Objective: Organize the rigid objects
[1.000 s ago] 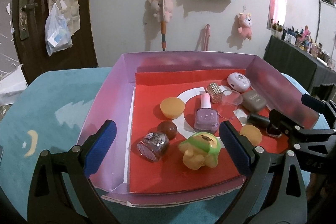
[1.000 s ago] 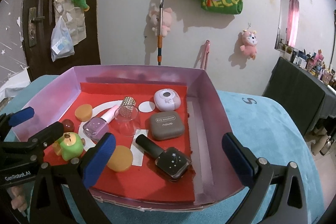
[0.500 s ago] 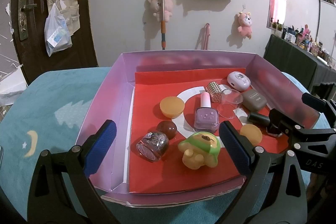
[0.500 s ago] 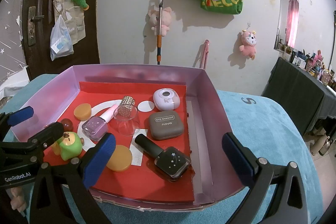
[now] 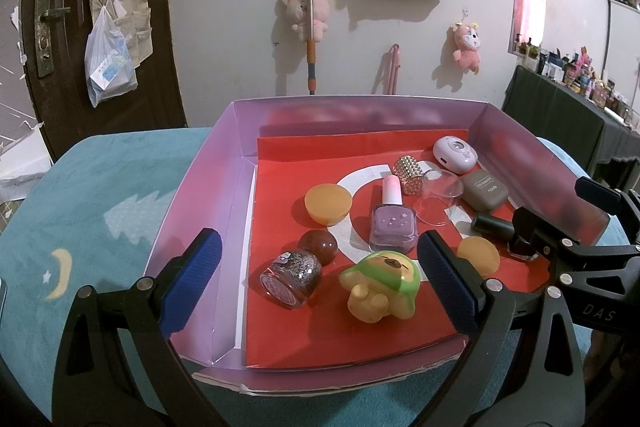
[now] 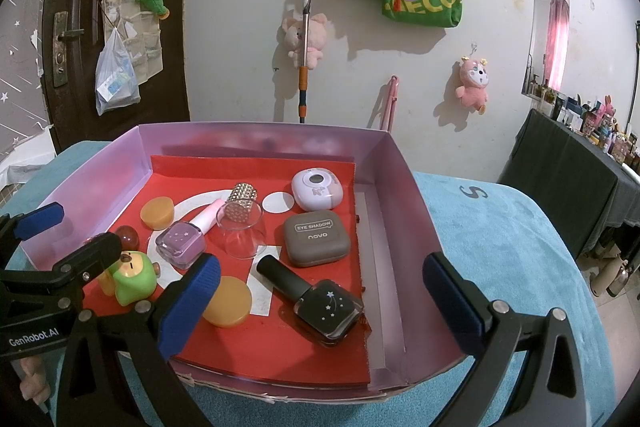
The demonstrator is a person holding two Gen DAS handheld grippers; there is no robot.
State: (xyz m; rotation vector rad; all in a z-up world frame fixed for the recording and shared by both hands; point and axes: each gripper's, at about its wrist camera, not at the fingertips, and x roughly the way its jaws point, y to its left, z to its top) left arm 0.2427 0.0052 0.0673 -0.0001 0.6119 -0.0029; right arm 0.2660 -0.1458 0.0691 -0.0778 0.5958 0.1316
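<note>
A purple-walled box [image 5: 200, 195] [image 6: 404, 187] with a red floor holds several small items. Nearest my open left gripper [image 5: 318, 281] lie a glitter jar [image 5: 290, 277], a green-and-yellow bear figure [image 5: 380, 283] and a dark red ball [image 5: 319, 242]. A purple nail polish bottle [image 5: 394, 223] [image 6: 182, 241] lies mid-box. My open right gripper [image 6: 320, 301] hovers over a black nail polish bottle [image 6: 316, 301], behind which sits a grey eye shadow case [image 6: 317, 237]. Nothing is between either pair of fingers.
The box also holds two orange discs [image 6: 226, 301] [image 5: 328, 203], a clear cup [image 6: 240, 227] with a studded cylinder [image 6: 240, 203], and a lilac oval case [image 6: 316, 187]. The box rests on a teal blanket [image 6: 500, 227]. A black-draped table [image 6: 580, 163] stands at right.
Both grippers have held almost still; the right view has shifted very slightly. The items in the box have not moved.
</note>
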